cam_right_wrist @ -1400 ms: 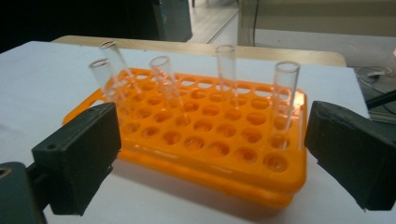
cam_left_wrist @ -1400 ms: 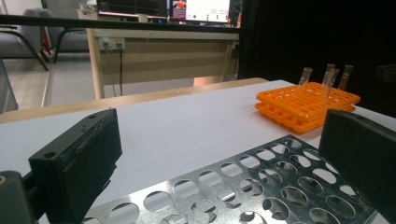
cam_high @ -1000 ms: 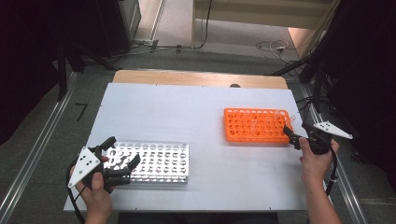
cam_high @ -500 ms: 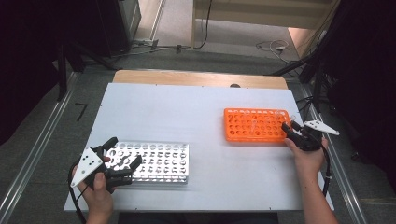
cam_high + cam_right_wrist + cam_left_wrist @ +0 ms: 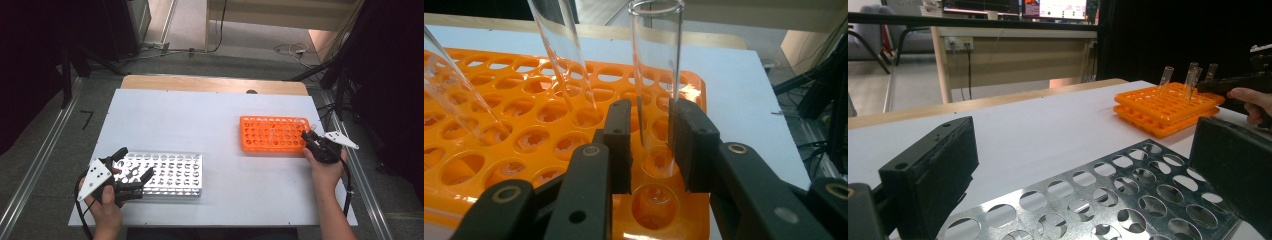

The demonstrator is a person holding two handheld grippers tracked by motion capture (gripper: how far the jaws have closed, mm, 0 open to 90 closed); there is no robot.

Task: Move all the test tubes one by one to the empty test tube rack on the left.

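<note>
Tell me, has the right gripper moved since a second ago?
Yes. The right gripper has come in to the orange rack's right end, and its jaws have just been closing around a glass tube standing there.

Foreground: left claw (image 5: 1088,200), jaws wide apart, straddling the metal rack (image 5: 1128,195).
Upper right: orange rack (image 5: 1168,102) holding clear tubes (image 5: 1166,76).
Surface: white bench (image 5: 1048,125).
</note>
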